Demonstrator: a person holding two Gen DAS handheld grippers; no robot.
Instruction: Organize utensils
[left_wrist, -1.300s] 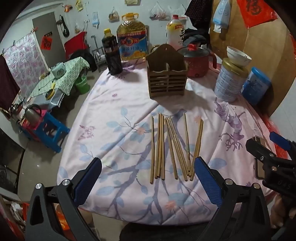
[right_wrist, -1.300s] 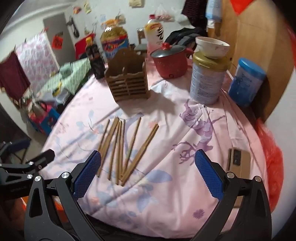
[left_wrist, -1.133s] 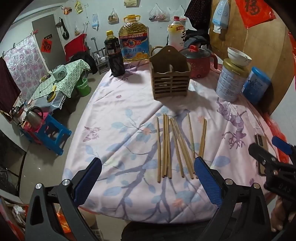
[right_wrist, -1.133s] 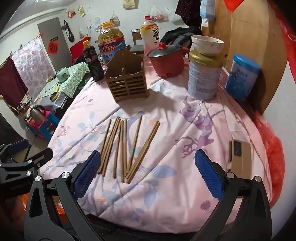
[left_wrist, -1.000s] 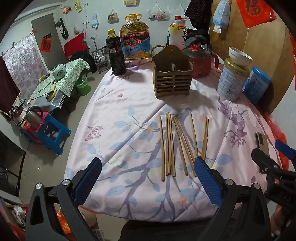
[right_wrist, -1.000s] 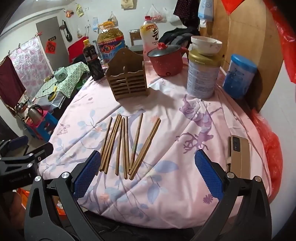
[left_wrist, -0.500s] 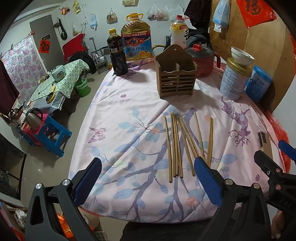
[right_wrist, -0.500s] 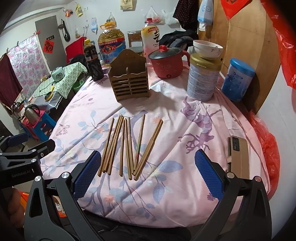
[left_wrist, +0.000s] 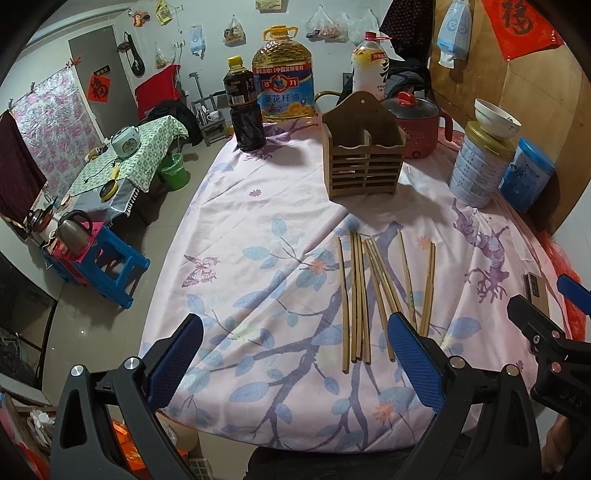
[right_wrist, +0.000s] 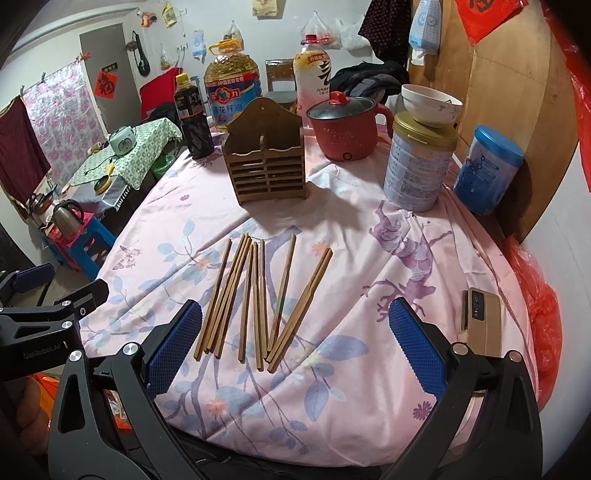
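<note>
Several wooden chopsticks (left_wrist: 373, 291) lie side by side on the pink floral tablecloth (left_wrist: 258, 229); they also show in the right wrist view (right_wrist: 258, 295). A slatted wooden utensil holder (left_wrist: 364, 155) stands upright behind them, empty as far as I can see, and shows in the right wrist view (right_wrist: 267, 162). My left gripper (left_wrist: 295, 354) is open and empty, hovering over the near table edge left of the chopsticks. My right gripper (right_wrist: 295, 343) is open and empty, just short of the chopsticks' near ends.
A dark sauce bottle (left_wrist: 245, 107), an oil jug (left_wrist: 284, 88), a red pot (right_wrist: 347, 125), a tin (right_wrist: 417, 166) with a bowl (right_wrist: 430, 103) on it and a blue canister (right_wrist: 487, 173) line the back. A phone (right_wrist: 480, 321) lies at the right edge.
Both grippers have pulled back and risen a little, so the chopsticks and holder sit farther off in both views. Both stay open. Nothing on the table has moved.
</note>
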